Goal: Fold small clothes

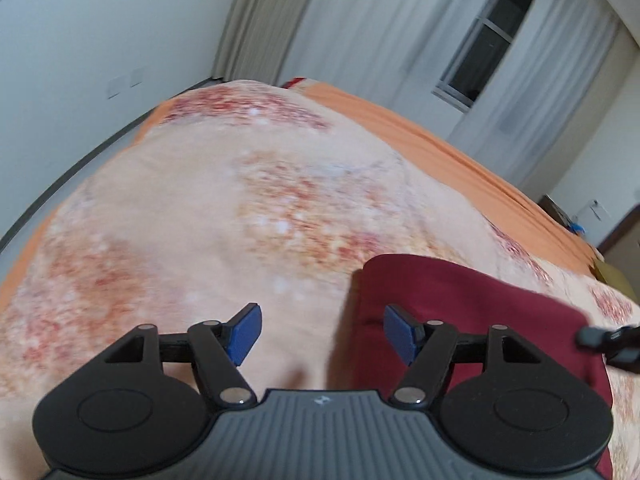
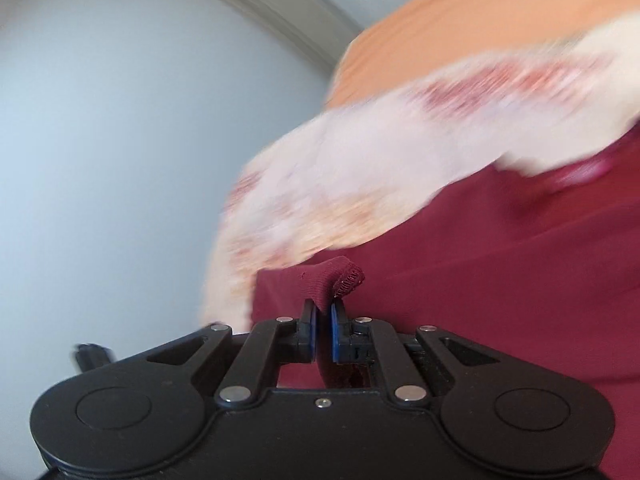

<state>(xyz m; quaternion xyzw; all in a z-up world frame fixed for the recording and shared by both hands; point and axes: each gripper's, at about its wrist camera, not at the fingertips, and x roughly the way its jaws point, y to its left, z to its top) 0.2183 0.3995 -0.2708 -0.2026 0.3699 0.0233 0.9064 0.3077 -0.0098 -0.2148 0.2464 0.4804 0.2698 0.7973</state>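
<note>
Maroon knit fabric, a small dark-red garment point(image 1: 472, 300), lies on a peach and cream blanket with blurred red floral patches point(image 1: 224, 208) that covers a bed; an orange sheet point(image 1: 440, 136) shows along the blanket's far edge. In the left wrist view the garment sits at the lower right of the blanket, and the left gripper point(image 1: 322, 334) hangs above its left edge with the blue-padded fingers point(image 1: 245, 332) spread wide apart and nothing between them. The black tip of the other tool pokes in at the right edge over the cloth. In the right wrist view the right gripper point(image 2: 323, 334) is clamped on a stitched corner of the garment point(image 2: 340, 276), the hem bunching up just past the fingertips while the rest of the cloth spreads to the right. A pale wall point(image 1: 100, 28) and white curtains point(image 1: 380, 28) stand behind the bed
</note>
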